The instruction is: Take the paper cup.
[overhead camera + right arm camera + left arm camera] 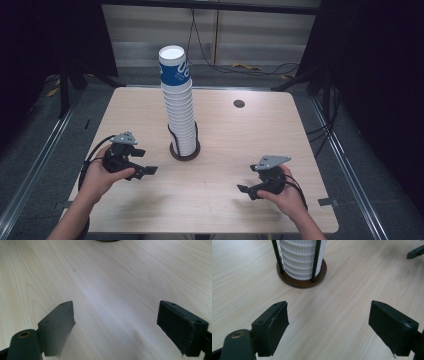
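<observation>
Cup stack (179,107) in holder (302,281), ahead of left gripper (142,162); right gripper (248,190) idle; both agape, empty: approach high, pinch top cup gently, lift straight.

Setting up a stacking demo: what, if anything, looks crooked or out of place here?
The stack of paper cups leans: its upper part tilts left of the round brown holder base. The blue-printed top cup sits offset from the white ones below. Nothing is spilled.
</observation>
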